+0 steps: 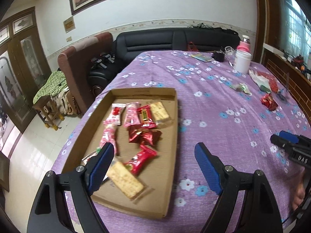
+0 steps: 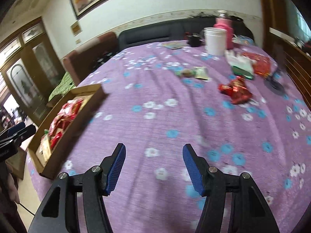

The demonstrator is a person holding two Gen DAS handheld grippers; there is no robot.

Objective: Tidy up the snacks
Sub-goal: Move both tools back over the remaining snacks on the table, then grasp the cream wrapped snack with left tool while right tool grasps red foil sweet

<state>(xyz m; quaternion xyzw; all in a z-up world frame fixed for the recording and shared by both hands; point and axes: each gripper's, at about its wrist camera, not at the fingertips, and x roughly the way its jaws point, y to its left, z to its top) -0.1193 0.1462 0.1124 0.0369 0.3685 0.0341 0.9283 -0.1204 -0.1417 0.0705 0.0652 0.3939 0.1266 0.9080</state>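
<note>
Both claws empty: left gripper [image 1: 154, 149] wide apart above the near end of the cardboard tray [image 1: 171, 155], right gripper [image 2: 153, 151] moderately parted over bare purple tablecloth [image 2: 155, 97], nothing between its pads. Most snacks already lie in the tray; a red foil snack [image 2: 236, 92] sits loose, well apart toward the far right, with a green-wrapped snack [image 2: 201, 72] beyond it. Judgement: the right takes the red one next. Approach from above, straddle its crinkled middle, close gently so the foil does not slip, then carry it to a bare patch of tray.

The right gripper [image 1: 287, 141] bears white letters reading "DAS"; snack wrappers' print is unreadable.
</note>
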